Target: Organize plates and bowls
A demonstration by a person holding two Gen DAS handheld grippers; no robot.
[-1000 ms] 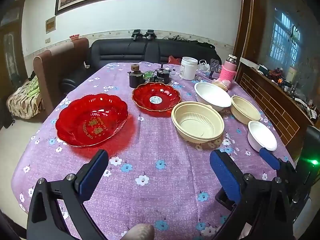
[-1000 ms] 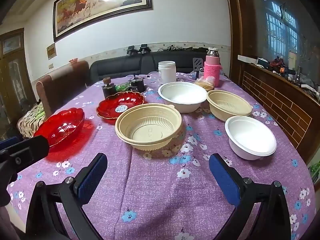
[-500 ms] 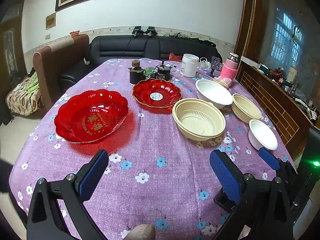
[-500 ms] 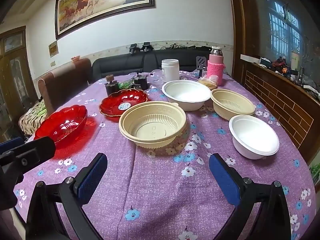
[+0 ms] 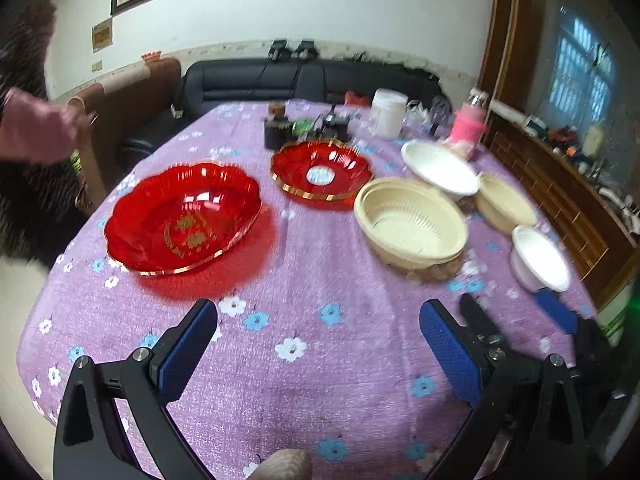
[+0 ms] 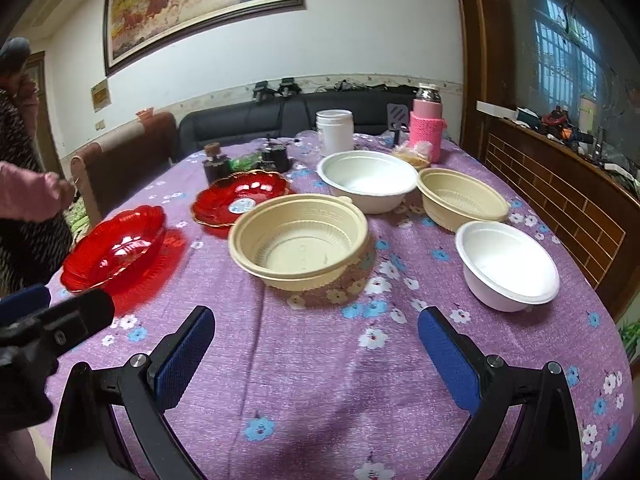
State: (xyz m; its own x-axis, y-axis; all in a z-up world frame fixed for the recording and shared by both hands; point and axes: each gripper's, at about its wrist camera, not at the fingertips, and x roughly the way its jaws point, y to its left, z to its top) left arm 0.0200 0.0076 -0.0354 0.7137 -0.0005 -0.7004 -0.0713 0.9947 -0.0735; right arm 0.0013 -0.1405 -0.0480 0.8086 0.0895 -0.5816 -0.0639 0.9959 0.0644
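Observation:
On the purple flowered tablecloth [image 5: 304,288] lie a large red plate [image 5: 182,218] at the left and a smaller red plate [image 5: 322,174] behind it. A large beige bowl [image 5: 410,224], a large white bowl [image 5: 438,168], a smaller beige bowl [image 5: 504,202] and a small white bowl [image 5: 540,258] stand to the right. My left gripper [image 5: 316,344] is open and empty above the near table edge. My right gripper [image 6: 316,348] is open and empty, in front of the large beige bowl [image 6: 298,240] and small white bowl [image 6: 506,266].
At the table's far end stand a white jar [image 6: 335,130], a pink flask [image 6: 427,128] and dark small containers [image 6: 216,164]. A person in pink sleeves [image 5: 36,128] stands at the left by a brown chair [image 6: 120,160]. A brick-patterned sideboard [image 6: 560,184] runs along the right.
Both grippers have drifted slightly, staying open. A person has come into view at the left edge of the table. The dishes have not moved.

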